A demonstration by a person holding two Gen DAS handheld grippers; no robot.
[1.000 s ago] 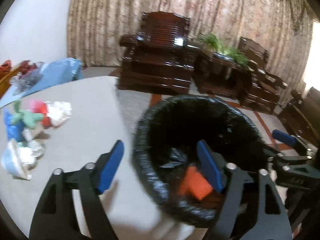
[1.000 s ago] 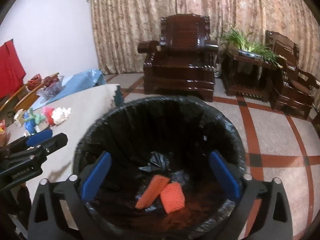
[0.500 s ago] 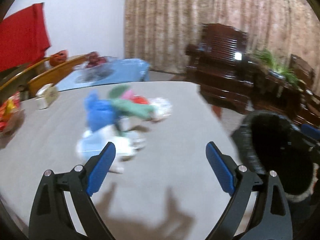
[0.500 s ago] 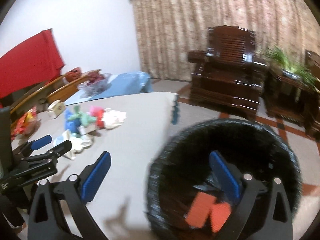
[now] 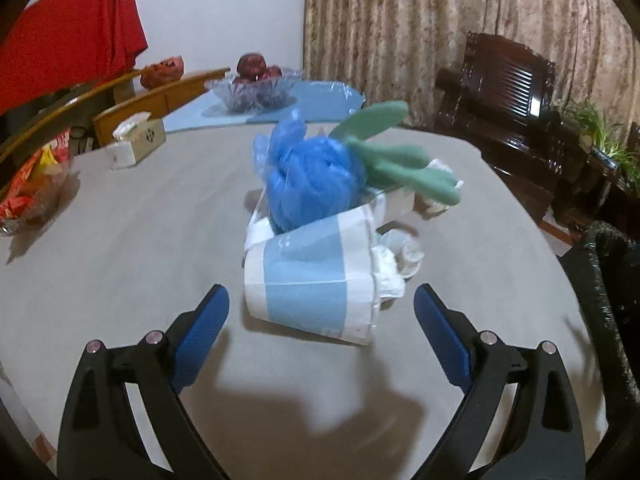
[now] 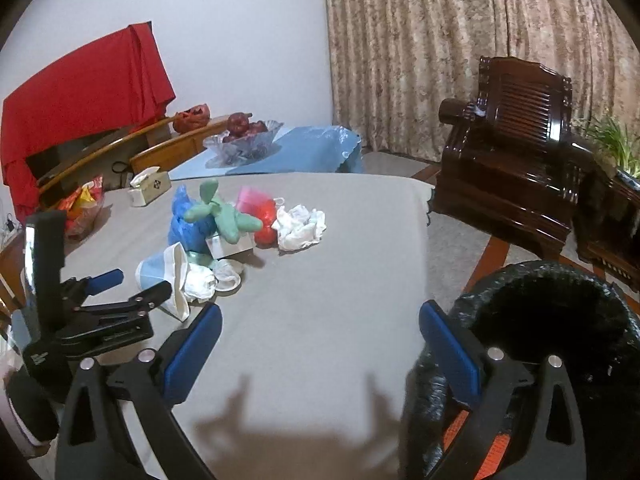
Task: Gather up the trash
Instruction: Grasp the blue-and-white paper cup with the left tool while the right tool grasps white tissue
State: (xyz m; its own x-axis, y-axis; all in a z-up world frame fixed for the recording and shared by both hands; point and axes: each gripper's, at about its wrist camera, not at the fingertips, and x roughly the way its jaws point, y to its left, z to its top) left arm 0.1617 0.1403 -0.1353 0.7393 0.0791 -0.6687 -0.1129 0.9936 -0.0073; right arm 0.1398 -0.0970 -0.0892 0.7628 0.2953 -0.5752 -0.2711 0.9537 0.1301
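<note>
A heap of trash lies on the grey table (image 5: pixel 120 248): a tipped blue-and-white paper cup (image 5: pixel 312 280), a crumpled blue plastic bag (image 5: pixel 312 176), a green wrapper (image 5: pixel 396 160) and white tissue (image 5: pixel 392 272). My left gripper (image 5: pixel 320 332) is open and empty, just short of the cup. It also shows in the right wrist view (image 6: pixel 128 288). My right gripper (image 6: pixel 320 344) is open and empty over the table's near edge. The black-lined trash bin (image 6: pixel 560 320) stands at its right, with orange pieces (image 6: pixel 460 428) inside. The same cup (image 6: pixel 160 272) and a white tissue wad (image 6: pixel 300 226) show there.
A tissue box (image 5: pixel 136 140), a glass fruit bowl (image 5: pixel 256 88) on a blue cloth and a snack bag (image 5: pixel 28 180) sit toward the far left. Dark wooden armchairs (image 6: pixel 516 160) stand on the floor at right. A red cloth (image 6: pixel 80 92) hangs at the back.
Both grippers swung left from over the bin to the table. The left gripper has closed in on the trash heap, and the cup now sits right before its open fingers.
</note>
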